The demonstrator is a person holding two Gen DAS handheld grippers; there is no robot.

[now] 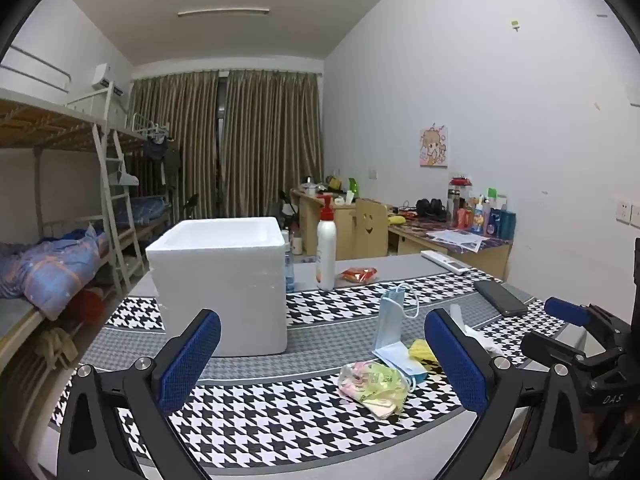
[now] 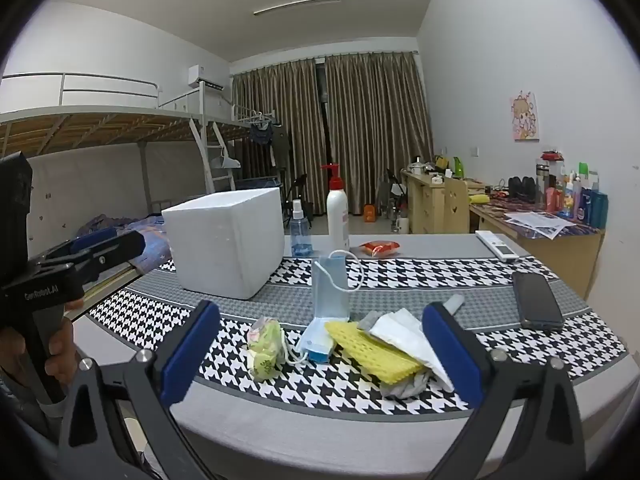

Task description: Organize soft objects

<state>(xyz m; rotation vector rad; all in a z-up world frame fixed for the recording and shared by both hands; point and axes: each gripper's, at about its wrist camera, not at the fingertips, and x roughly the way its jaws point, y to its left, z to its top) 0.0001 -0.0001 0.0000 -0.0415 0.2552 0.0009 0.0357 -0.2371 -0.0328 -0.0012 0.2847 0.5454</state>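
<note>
A table covered with a black-and-white houndstooth cloth (image 2: 400,276) banded in grey fills the foreground of a dormitory room: metal bunk beds (image 1: 60,128) along the left wall, brown curtains (image 1: 248,140) drawn across the far end, and a cluttered wooden desk (image 2: 532,236) against the right wall.

On the cloth, from left to right in the right wrist view: an open white foam box (image 2: 226,240) stands at the left; behind it are a small blue spray bottle (image 2: 300,232) and a tall white pump bottle (image 2: 337,216) with a red top, both upright. A red snack packet (image 2: 379,247) lies flat beside them.

The soft things sit in a loose cluster near the table's front edge. A crumpled green-and-pink packet (image 2: 265,344) lies leftmost. Just beside it is a blue face mask (image 2: 330,300), folded so one half stands upright and the other lies flat toward the camera — its ear loop arcs off to the right. A yellow sponge cloth (image 2: 372,348) lies flat, its long axis running from back-left to front-right, overlapped by white tissue (image 2: 408,336). Farther right, a dark phone (image 2: 536,300) lies flat, its long axis running away from the camera, and a white remote (image 2: 496,245) rests near the far edge.

The left gripper (image 1: 322,356) hangs above the near edge, jaws spread wide and holding nothing. The right gripper (image 2: 320,352) is likewise spread — the cluster lies between its blue pads (image 2: 188,352), untouched.
</note>
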